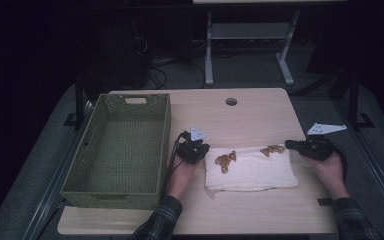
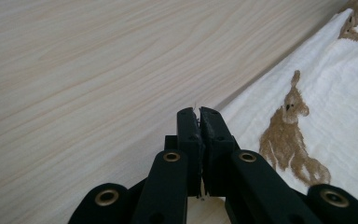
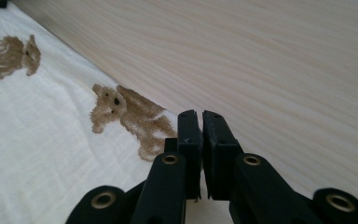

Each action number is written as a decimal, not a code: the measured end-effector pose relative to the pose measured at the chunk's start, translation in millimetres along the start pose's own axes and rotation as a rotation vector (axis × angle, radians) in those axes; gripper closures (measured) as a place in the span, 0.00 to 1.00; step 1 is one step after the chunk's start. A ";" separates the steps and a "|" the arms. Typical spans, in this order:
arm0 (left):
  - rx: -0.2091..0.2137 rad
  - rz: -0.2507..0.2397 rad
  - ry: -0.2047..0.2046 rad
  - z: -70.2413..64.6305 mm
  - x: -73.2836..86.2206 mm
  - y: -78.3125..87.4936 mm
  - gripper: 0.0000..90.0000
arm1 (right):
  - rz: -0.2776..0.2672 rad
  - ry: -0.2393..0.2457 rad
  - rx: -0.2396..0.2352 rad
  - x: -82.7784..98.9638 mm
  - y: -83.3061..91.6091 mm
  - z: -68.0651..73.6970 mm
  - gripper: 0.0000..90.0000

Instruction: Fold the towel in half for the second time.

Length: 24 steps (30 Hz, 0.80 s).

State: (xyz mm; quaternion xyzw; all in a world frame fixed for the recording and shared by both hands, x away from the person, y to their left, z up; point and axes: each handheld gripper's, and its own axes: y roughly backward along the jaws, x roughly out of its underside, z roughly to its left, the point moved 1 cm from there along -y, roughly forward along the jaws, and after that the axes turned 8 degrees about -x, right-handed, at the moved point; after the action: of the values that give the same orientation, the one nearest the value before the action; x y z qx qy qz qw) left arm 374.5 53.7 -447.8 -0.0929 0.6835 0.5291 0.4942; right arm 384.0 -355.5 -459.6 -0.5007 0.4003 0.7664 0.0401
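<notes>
A folded white cloth (image 1: 252,172) printed with brown animals lies on the wooden table (image 1: 240,117). My left gripper (image 1: 206,149) sits at the cloth's far left corner. In the left gripper view its jaws (image 2: 199,114) are pressed together right on the cloth's edge (image 2: 345,93), with white threads showing at the tips. My right gripper (image 1: 288,144) is at the far right corner. In the right gripper view its jaws (image 3: 200,116) stand together where the cloth's edge (image 3: 37,140) ends, beside a brown animal print (image 3: 130,116).
A green woven basket (image 1: 115,192) stands at the left of the table, close to my left hand. A round cable hole (image 1: 231,101) is near the table's far edge. Desk legs and cables stand on the floor beyond.
</notes>
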 end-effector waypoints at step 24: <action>0.042 -0.044 -0.036 -18.5 10.3 38.0 0.97 | -0.028 0.009 -0.046 14.8 28.7 28.3 0.95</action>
State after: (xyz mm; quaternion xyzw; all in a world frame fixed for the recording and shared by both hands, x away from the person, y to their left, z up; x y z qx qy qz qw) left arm 334.0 58.8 -432.7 -0.0882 0.6834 0.5050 0.5197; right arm 342.6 -361.4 -449.9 -0.5107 0.3756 0.7725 0.0376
